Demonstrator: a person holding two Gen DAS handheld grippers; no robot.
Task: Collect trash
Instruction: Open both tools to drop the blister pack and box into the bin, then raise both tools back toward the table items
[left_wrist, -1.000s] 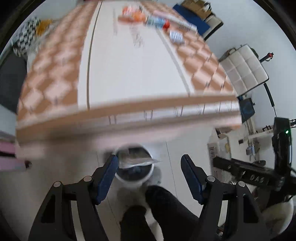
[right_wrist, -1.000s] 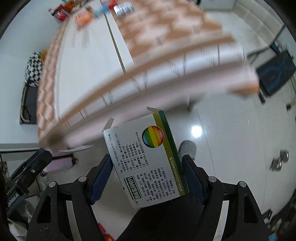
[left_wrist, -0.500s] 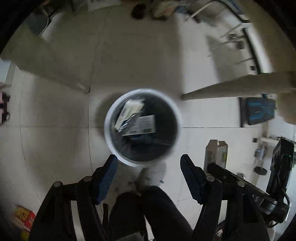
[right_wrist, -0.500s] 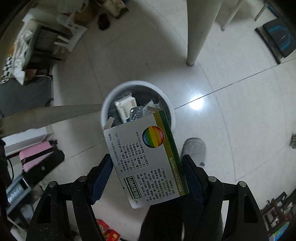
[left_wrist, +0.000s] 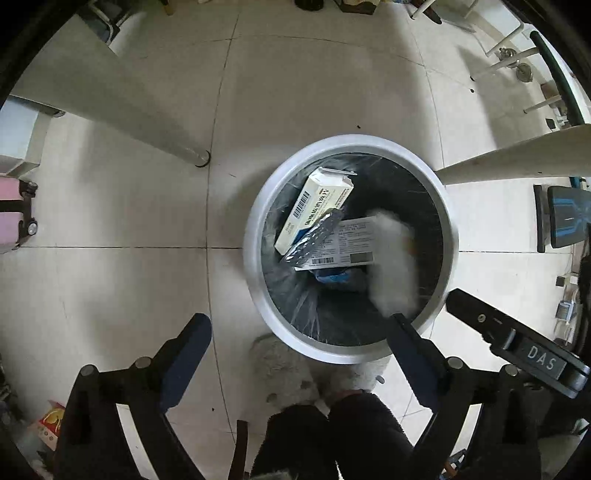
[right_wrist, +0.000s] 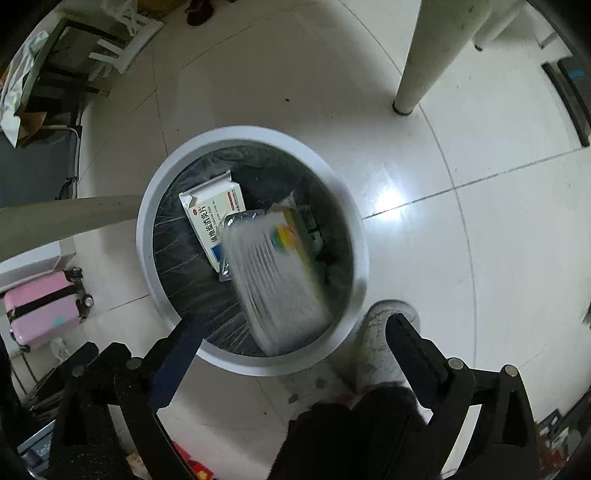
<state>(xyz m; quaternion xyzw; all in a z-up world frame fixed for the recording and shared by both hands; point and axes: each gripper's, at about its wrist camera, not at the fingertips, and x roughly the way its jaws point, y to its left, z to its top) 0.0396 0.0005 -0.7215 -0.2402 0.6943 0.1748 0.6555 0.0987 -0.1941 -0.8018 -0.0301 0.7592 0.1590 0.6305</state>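
1. Since half a second ago my right gripper (right_wrist: 291, 332) has let go of the rainbow-marked box (right_wrist: 277, 273); it now shows as a blur dropping inside the bin (right_wrist: 147, 206).
2. Both grippers hang over the bin's near rim on the floor, aimed down so whatever I release lands inside. The right gripper's jaws are spread and empty.
3. My left gripper (left_wrist: 295, 332) is also spread wide, holding nothing.
4. The falling box looks white with a green-yellow edge. Below it lie a white carton (left_wrist: 314, 210), a foil pill strip (left_wrist: 314, 236) and a printed leaflet (left_wrist: 347, 243), all toward the bin's far side.
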